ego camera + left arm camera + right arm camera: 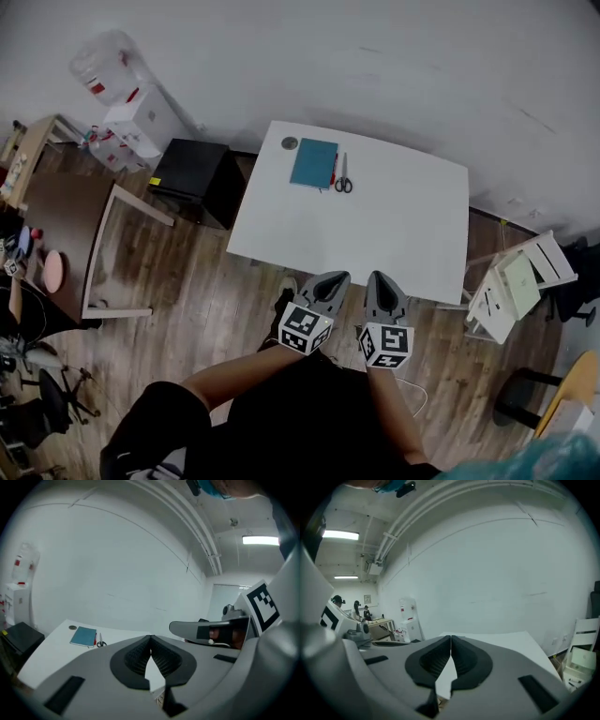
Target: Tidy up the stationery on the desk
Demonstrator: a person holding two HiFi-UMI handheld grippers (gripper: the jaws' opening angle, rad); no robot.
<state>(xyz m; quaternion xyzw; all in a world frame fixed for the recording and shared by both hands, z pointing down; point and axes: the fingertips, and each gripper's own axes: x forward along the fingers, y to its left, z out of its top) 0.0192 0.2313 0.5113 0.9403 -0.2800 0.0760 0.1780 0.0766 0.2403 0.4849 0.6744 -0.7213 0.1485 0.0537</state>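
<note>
A white desk (394,234) stands against the wall. At its far left lie a teal notebook (313,162), a red pen (333,171) beside it, black-handled scissors (343,179) and a small round grey object (290,143). The left gripper view shows the notebook (84,636) and scissors (100,642) far off. My left gripper (336,279) and right gripper (379,279) are held side by side just short of the desk's near edge, raised and pointing across it. Both are shut, pads together, with nothing between them. The left gripper (150,638) and right gripper (451,639) tips meet.
A black cabinet (192,173) stands left of the desk, a water dispenser (117,80) behind it. A wooden table (66,234) is at far left, white folding chairs (516,286) at the right. People stand far off (337,603) in the right gripper view. The floor is wood.
</note>
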